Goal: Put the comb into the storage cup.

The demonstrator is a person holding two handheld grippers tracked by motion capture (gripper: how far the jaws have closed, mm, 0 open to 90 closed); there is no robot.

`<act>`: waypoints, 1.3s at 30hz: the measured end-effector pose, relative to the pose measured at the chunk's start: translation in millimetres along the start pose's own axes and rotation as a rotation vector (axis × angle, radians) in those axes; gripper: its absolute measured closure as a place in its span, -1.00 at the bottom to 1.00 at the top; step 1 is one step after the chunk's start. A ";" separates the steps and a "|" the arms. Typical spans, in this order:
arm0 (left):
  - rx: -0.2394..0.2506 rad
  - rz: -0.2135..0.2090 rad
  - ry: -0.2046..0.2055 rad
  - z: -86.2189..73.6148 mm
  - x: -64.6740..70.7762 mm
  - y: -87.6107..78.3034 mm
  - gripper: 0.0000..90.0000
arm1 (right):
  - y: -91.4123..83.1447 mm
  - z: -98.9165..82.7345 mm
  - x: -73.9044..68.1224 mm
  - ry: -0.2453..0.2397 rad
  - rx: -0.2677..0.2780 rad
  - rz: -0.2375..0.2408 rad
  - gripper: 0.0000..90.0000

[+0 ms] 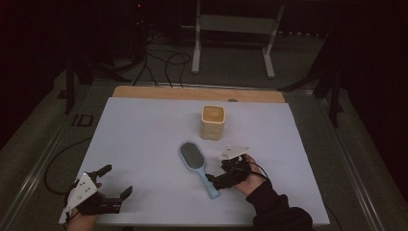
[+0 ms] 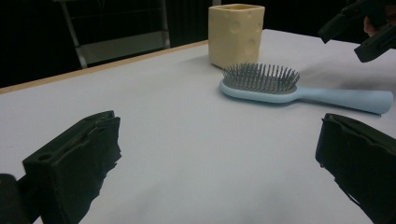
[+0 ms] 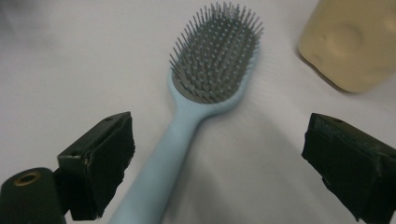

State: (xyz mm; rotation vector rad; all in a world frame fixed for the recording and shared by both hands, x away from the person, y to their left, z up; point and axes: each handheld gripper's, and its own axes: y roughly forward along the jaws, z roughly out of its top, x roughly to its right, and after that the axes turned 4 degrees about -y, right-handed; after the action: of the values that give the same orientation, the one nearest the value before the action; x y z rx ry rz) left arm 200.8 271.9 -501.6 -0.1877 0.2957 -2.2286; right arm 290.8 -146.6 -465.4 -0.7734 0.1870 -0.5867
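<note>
the white counter [image 1: 144, 139] lies bare across its whole left half and along the far edge. near the middle stand two obstacles: a cream cup [image 1: 212, 122] and, just in front of it, a blue hairbrush [image 1: 195, 163] lying flat, bristles up, handle toward the near edge. a narrow gap separates cup and brush head.

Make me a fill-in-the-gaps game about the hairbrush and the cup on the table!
1. The hairbrush lies flat with its bristles facing ____.
2. The handle of the hairbrush is light ____.
3. The jaws of the right gripper stand ____, with nothing pinched between them.
4. The yellow cup stands ____ from the person than the hairbrush.

Missing words: up; blue; open; farther
</note>
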 end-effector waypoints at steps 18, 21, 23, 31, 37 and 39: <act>0.008 0.000 0.004 0.5 1.1 -1.4 -1.00 | 32.1 13.6 -5.6 0.032 -0.169 0.058 -0.54; 0.003 -0.001 0.003 0.2 0.4 -1.4 -1.00 | 38.8 16.7 -7.8 0.048 -0.208 0.057 -0.69; 0.006 0.002 0.002 0.3 0.6 -1.7 -1.00 | 43.0 18.5 -10.7 0.053 -0.236 0.039 -0.77; 0.008 -0.002 0.000 0.6 0.7 -1.6 -1.00 | 58.9 30.7 -17.7 0.168 -0.328 0.000 -0.80; 0.007 -0.001 -0.001 0.4 0.5 -2.0 -1.00 | 68.4 35.3 -17.9 0.193 -0.400 -0.023 -0.80; 0.006 0.003 0.000 0.4 0.7 -2.3 -1.00 | 69.9 36.0 -16.8 0.208 -0.415 -0.039 -0.80</act>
State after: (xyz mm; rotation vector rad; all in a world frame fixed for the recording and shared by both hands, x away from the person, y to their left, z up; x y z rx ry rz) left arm 198.7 272.7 -500.5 -0.1844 0.2890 -2.2264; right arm 320.1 -75.8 -489.9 -1.1184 0.4971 -0.6754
